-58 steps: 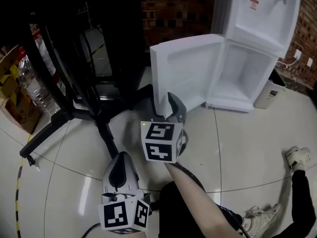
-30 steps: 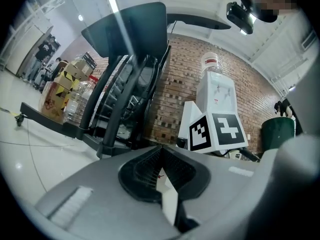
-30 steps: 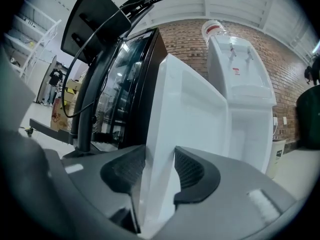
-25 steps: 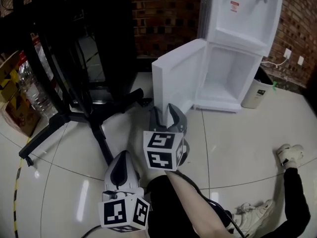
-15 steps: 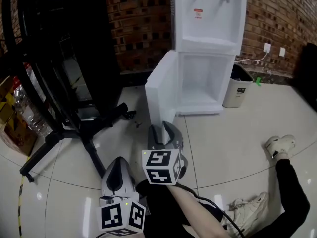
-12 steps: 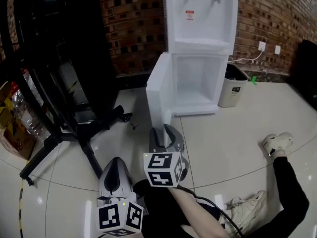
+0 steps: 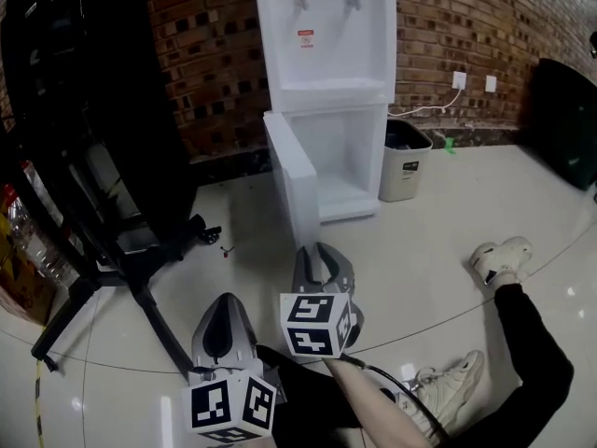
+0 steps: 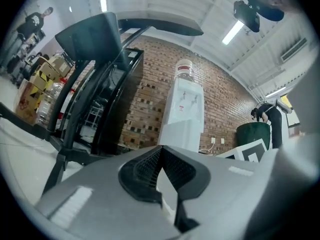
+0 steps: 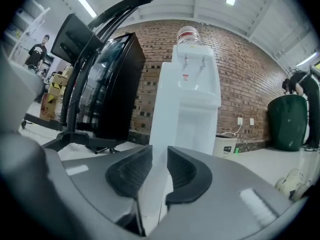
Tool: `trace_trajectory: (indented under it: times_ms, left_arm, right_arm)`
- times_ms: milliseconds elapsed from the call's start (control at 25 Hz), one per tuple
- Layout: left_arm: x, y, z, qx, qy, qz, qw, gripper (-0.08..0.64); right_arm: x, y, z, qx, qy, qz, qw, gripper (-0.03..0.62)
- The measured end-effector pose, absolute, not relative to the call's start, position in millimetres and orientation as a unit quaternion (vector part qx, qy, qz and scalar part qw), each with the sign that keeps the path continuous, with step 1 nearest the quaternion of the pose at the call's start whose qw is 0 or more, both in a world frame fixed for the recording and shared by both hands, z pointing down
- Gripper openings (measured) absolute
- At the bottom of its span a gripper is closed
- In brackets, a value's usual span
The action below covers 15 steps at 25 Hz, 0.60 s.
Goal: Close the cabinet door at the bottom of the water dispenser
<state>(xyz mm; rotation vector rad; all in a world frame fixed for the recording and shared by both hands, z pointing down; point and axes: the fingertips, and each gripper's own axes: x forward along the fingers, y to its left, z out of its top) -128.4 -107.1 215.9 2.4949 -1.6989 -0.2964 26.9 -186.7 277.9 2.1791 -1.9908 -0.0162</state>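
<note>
The white water dispenser (image 7: 326, 45) stands against the brick wall, and its bottom cabinet door (image 7: 291, 189) hangs open, swung out toward me and seen nearly edge-on. My right gripper (image 7: 315, 250) hovers over the floor a short way in front of that door, pointing at it. Its jaws have just been closing and are still parted, with nothing between them. In the right gripper view the door (image 9: 161, 116) shows beyond the gap of the right gripper (image 9: 159, 151). My left gripper (image 7: 224, 301) trails lower left, its pads meeting at the tips and holding nothing; the left gripper (image 8: 160, 149) faces the dispenser (image 8: 182, 109).
A black office chair base (image 7: 121, 264) and a tall black cabinet (image 7: 93, 91) fill the left. A white waste bin (image 7: 403, 161) stands right of the dispenser, a dark bin (image 7: 564, 110) at far right. A person's shoe (image 7: 499, 255) lies on the tiled floor.
Both grippers have travelled over the floor toward the dispenser, which now stands straight ahead with the door edge-on. The right gripper's jaws have narrowed. The door itself has not swung.
</note>
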Motion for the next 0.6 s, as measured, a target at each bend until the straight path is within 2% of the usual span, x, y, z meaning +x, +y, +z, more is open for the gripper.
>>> trace_trajectory:
  times_ms: [80,600]
  left_arm:
    - [-115.6,-107.7,212.6,0.828,-0.549,-0.098,0.052,0.017]
    - [-39.8,-137.5,201.0,0.859,-0.502,-0.092,0.033,0.017]
  right_arm:
    - [40.0,-185.3,276.2,0.745,-0.661,-0.005,0.091,0.054]
    - [104.1,-187.6,274.8,0.77,-0.629,-0.026,0.1,0.002]
